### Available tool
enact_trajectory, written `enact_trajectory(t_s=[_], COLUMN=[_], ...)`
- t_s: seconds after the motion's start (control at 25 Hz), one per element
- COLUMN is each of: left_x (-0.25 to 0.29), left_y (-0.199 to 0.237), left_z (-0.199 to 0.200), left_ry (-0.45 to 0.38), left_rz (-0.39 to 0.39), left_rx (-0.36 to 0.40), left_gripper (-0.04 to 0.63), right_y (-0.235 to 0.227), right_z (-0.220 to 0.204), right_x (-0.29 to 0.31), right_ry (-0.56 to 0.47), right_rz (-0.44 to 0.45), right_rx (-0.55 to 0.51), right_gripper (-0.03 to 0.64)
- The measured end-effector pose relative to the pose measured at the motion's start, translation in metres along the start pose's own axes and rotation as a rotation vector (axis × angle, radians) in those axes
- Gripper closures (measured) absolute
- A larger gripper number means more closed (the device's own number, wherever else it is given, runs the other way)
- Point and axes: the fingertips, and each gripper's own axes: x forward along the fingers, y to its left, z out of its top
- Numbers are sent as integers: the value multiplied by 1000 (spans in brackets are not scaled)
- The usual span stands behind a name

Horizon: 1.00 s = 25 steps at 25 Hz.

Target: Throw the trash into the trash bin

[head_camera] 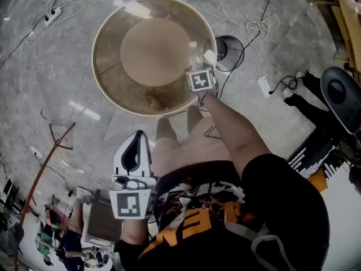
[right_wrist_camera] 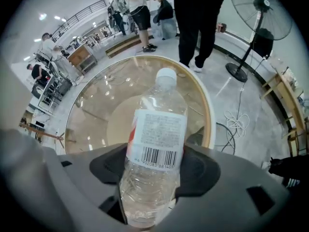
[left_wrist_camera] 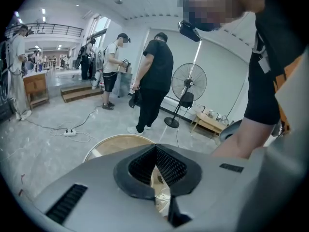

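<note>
Marble floor [head_camera: 51,66], cables [head_camera: 256,24] strewn across it; round gold-rimmed bin [head_camera: 104,83] stands on it. Right tool [right_wrist_camera: 154,166]: clamped on clear bottle [right_wrist_camera: 157,129], cap pointing away, held over bin's near rim. Left tool [left_wrist_camera: 155,151]: jaws together, nothing between them, held apart from bin. Background: standing fan [left_wrist_camera: 188,88], people [left_wrist_camera: 157,76].

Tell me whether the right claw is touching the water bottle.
Touching. The right gripper view shows the right claw with its pads pressed against both sides of the water bottle.
</note>
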Motion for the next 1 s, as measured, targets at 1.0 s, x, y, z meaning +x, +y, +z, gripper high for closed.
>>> enact_trajectory(t_s=[1.0], left_x=[84], left_y=[-155], left_z=[29], left_ry=[101], left_rz=[-184], left_rx=[196], left_gripper=[572], right_y=[-277], right_z=[-45], right_x=[-47], right_ry=[-85], right_rz=[-226], right_rx=[214], right_gripper=[165])
